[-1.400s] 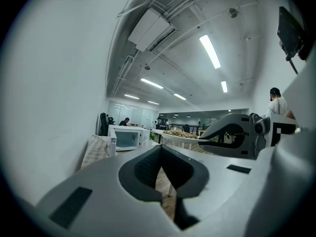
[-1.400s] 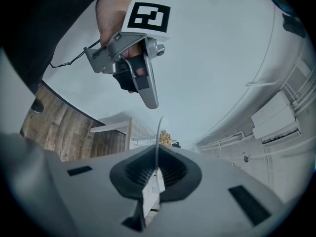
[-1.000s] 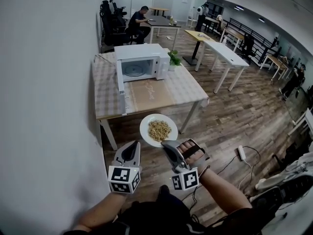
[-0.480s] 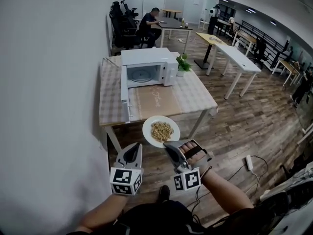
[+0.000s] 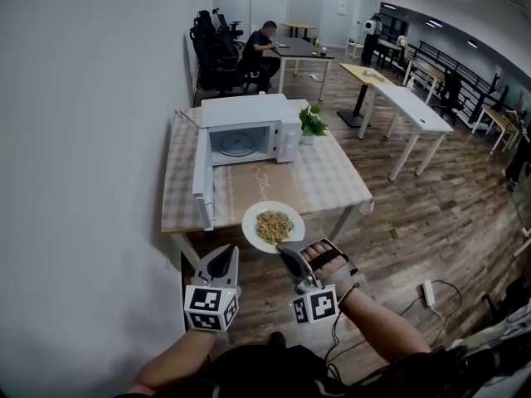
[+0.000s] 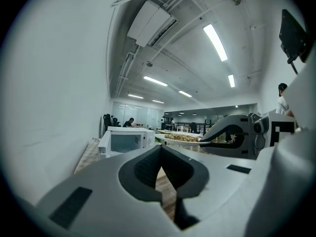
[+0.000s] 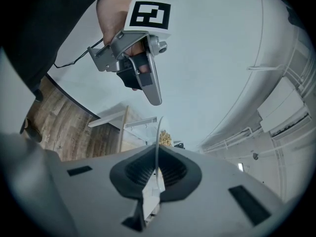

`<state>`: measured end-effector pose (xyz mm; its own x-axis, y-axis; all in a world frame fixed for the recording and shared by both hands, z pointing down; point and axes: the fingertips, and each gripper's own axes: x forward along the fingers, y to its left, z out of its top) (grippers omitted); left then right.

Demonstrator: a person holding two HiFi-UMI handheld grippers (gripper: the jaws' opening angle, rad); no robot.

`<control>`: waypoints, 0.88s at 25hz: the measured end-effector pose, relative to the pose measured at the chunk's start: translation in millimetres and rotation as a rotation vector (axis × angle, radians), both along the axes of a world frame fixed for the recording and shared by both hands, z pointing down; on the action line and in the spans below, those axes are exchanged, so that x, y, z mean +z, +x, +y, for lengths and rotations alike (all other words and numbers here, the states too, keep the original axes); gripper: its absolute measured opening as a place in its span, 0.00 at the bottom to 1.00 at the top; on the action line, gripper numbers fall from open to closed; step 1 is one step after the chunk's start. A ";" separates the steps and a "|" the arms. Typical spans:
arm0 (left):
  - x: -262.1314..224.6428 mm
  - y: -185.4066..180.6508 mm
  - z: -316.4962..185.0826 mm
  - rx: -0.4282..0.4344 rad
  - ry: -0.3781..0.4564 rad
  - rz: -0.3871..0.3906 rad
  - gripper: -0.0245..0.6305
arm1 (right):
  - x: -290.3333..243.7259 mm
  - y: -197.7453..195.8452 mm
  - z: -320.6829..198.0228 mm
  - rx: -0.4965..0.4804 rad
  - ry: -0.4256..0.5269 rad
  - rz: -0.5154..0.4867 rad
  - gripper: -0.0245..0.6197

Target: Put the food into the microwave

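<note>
A white plate (image 5: 273, 226) with a heap of tan food (image 5: 273, 221) hovers at the front edge of the checked table (image 5: 332, 181). My right gripper (image 5: 287, 253) is shut on the plate's near rim. In the right gripper view the plate (image 7: 158, 137) runs edge-on out of the shut jaws, food (image 7: 164, 138) beyond. The white microwave (image 5: 241, 135) stands at the back of the table, its door (image 5: 202, 191) swung wide open to the left and its cavity empty. My left gripper (image 5: 219, 262) is shut and empty, left of the plate; its own view shows the microwave (image 6: 126, 141) and plate (image 6: 180, 138).
A small potted plant (image 5: 313, 123) stands right of the microwave. A white wall (image 5: 83, 181) runs close along the left. White desks (image 5: 406, 106) and a seated person (image 5: 264, 44) are farther back. A power strip (image 5: 430, 291) and cable lie on the wooden floor at right.
The table and microwave have come nearer. The plate, still held by the right gripper, has gone from over the floor to the table's front edge. The left gripper keeps its place beside it.
</note>
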<state>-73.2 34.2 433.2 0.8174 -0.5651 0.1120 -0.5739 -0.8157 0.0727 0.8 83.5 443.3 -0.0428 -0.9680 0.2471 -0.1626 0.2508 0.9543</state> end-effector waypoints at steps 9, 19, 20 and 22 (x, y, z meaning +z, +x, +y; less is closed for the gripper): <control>-0.5 41.7 -19.4 -0.037 -0.002 -0.025 0.05 | -0.1 45.9 -19.2 -0.034 0.005 -0.014 0.07; 6.1 75.5 -33.4 -0.115 -0.012 -0.054 0.05 | 8.2 90.6 -27.6 -0.118 0.000 -0.035 0.07; 6.3 76.6 -33.7 -0.119 -0.012 -0.061 0.05 | 8.8 92.4 -29.5 -0.122 -0.002 -0.036 0.07; 8.3 79.2 -34.2 -0.124 -0.015 -0.073 0.05 | 9.7 94.6 -33.1 -0.130 -0.003 -0.040 0.07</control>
<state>6.0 0.1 441.5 0.7306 -0.6592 0.1781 -0.6746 -0.7372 0.0386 95.4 50.3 453.0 -0.1781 -0.9528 0.2457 -0.1667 0.2753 0.9468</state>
